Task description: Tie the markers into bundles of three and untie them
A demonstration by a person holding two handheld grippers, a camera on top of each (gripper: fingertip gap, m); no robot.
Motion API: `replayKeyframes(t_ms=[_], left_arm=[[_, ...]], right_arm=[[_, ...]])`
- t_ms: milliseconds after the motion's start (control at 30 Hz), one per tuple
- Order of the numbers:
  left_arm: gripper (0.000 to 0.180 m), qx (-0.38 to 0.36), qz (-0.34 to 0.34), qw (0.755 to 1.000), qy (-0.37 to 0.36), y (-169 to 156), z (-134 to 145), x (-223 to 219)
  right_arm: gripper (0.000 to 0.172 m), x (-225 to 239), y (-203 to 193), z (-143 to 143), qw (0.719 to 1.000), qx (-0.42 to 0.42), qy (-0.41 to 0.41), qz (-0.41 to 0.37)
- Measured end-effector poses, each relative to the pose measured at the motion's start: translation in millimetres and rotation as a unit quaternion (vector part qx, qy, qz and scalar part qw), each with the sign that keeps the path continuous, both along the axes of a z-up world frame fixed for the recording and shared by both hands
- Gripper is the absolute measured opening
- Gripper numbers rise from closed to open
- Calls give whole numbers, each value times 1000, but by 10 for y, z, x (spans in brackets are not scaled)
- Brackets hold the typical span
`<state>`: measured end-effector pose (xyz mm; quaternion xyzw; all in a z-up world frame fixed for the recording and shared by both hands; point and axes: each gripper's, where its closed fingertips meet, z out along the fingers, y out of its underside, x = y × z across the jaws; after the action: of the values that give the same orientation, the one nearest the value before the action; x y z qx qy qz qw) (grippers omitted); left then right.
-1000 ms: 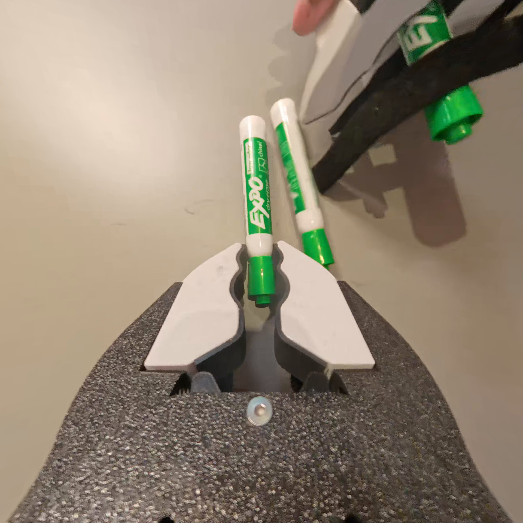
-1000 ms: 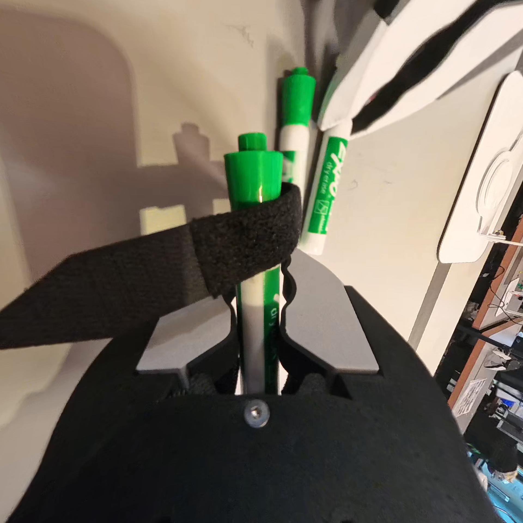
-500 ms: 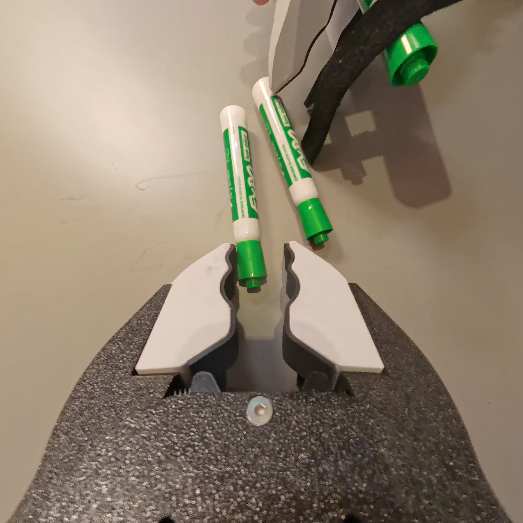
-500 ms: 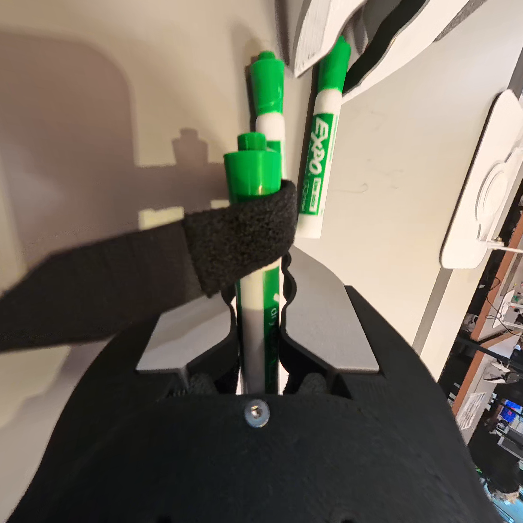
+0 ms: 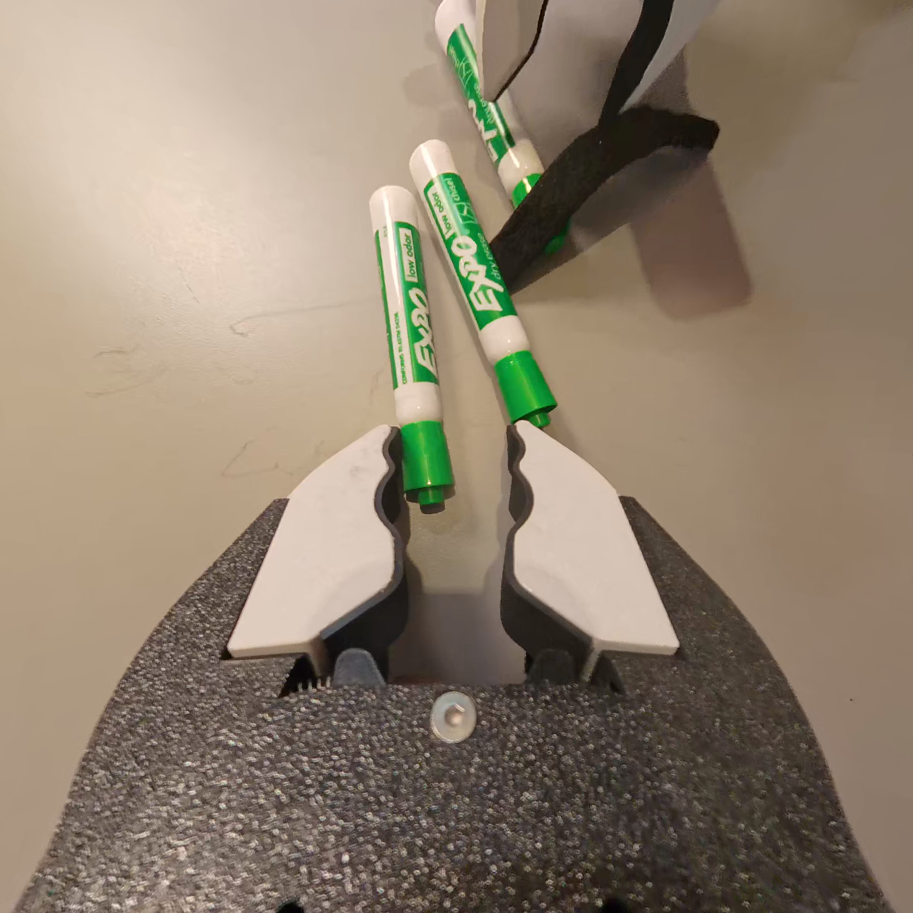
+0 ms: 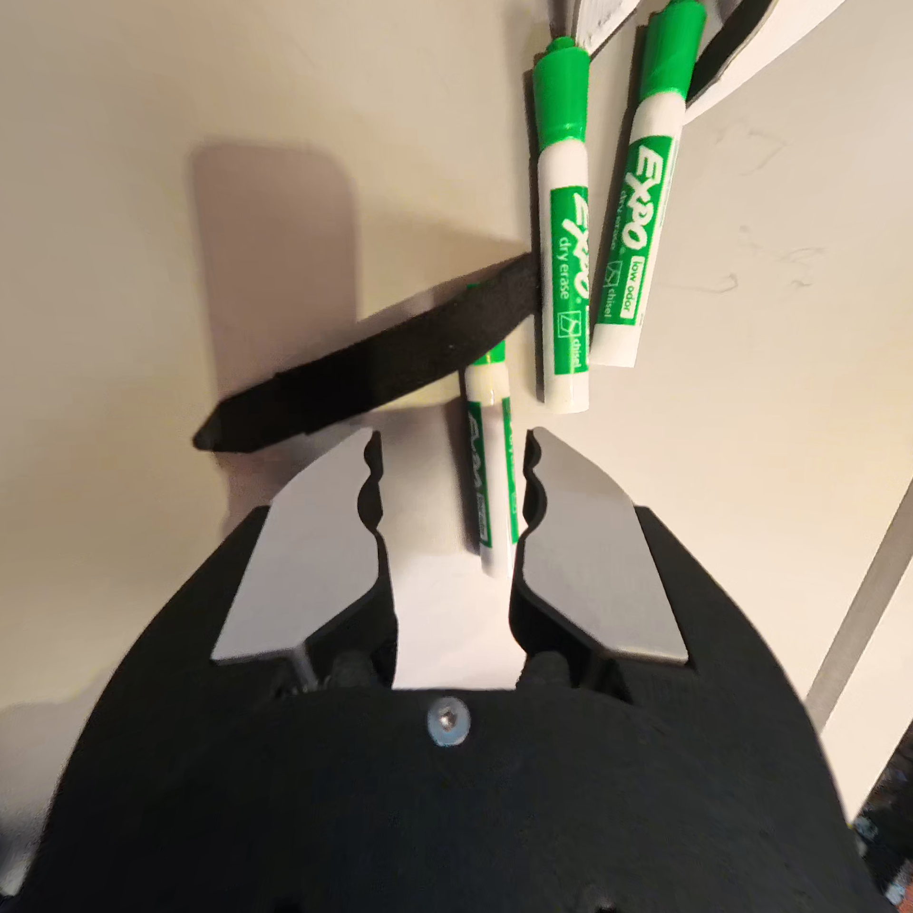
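Three green-and-white markers lie on the beige table (image 5: 197, 197). My left gripper (image 5: 452, 432) is open. One marker (image 5: 407, 306) lies with its green cap between the fingers, close to the left pad, and is not pinched. A second marker (image 5: 474, 267) lies beside it, its cap just past the right fingertip. My right gripper (image 6: 453, 435) is open. The third marker (image 6: 489, 469) lies between its fingers near the right pad, ungripped, with the black hook-and-loop strap (image 6: 385, 360) across its cap. That marker (image 5: 489, 113) and the strap (image 5: 568, 197) also show in the left wrist view.
In the right wrist view the other two markers (image 6: 563, 237) (image 6: 637, 207) lie ahead, with the left gripper's fingers (image 6: 770, 44) above them. The table's edge with a metal strip (image 6: 840, 642) runs down the right side. Spacing between my two grippers at the tips: around 15 cm.
My left gripper opened, let go of its marker's cap and drew back a little. My right gripper then opened and released the strapped marker, which now lies loose between its fingers.
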<state>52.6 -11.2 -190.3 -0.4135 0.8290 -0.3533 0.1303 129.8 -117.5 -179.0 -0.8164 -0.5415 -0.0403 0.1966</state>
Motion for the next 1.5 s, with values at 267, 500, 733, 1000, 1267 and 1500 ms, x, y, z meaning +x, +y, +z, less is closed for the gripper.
replayKeyframes(t_ms=[267,500,733,1000,1267,1500], left_arm=[[45,-32,4,999,-8,-21,76,2],[50,-61,10,998,-20,-11,155,14],[56,-76,9,995,-57,-13,265,44],[56,-89,44,987,-124,37,446,74],[48,-176,84,955,-223,-48,827,83],[32,-290,155,900,-286,125,1123,24]], right_arm=[[41,193,23,-120,996,-38,50,-66],[19,220,-151,-137,995,-77,37,-49],[18,356,-120,147,995,-36,35,-90],[18,232,308,499,977,72,133,-151],[19,-390,963,781,927,182,282,-169],[19,-692,1197,831,891,232,349,-175]])
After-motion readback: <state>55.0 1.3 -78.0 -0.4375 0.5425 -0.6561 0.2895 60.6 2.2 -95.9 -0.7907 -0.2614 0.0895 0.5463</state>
